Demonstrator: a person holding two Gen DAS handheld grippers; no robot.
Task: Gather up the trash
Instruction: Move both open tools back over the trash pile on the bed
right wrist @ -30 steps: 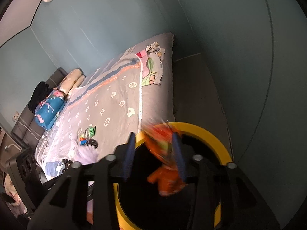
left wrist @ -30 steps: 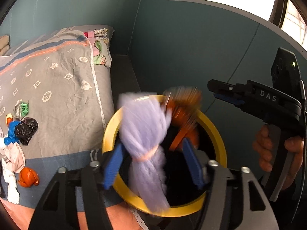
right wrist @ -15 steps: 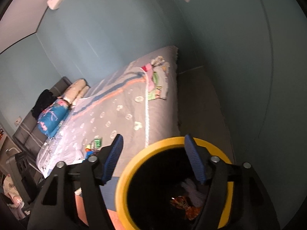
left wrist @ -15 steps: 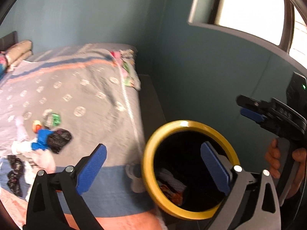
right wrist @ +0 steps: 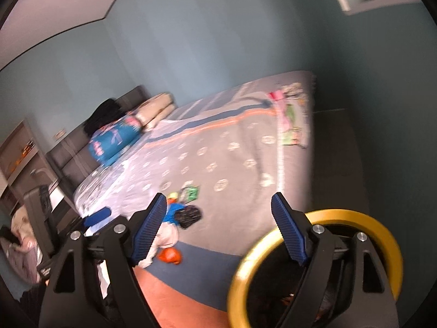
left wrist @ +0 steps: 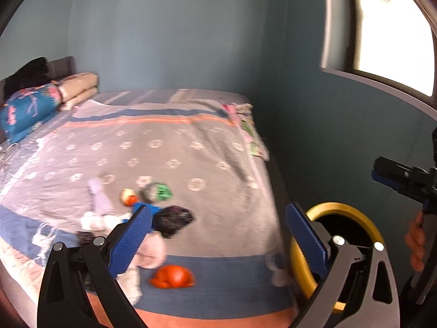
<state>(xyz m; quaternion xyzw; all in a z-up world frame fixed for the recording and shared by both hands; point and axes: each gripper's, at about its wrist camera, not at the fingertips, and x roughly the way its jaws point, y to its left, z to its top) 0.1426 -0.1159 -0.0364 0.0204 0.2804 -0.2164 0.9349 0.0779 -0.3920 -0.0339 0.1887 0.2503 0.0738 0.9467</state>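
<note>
**Both hand-held grippers empty above the bed, trash scattered near its foot**

Teal walls enclose a bedroom where the trash pile [left wrist: 153, 218] lies on the grey patterned bedspread [left wrist: 169, 147], near the blue band at the bed's foot: a black crumpled bag [left wrist: 174, 220], a blue scrap, a green-printed wrapper [left wrist: 159, 191], pale tissue and an orange piece [left wrist: 172, 273] closest to the edge. Just beside the bed's corner stands the bin [right wrist: 325, 217], black inside with a yellow rim.

The left hand-held gripper [left wrist: 218, 235] has its jaws spread wide with nothing between them. The right hand-held gripper [right wrist: 218, 229] has just been opening and is likewise empty, its right jaw over the bin's rim.

Only the left wrist view shows the right tool from outside, with the fingers [left wrist: 415, 243] of a hand on its handle, and a bright window [left wrist: 393, 30]. Only the right wrist view shows shelving [right wrist: 19, 161] and a dark chair beyond the bed, and some litter inside the bin. Both views show folded bedding [left wrist: 30, 106] at the headboard; the pictures are blurred.
</note>
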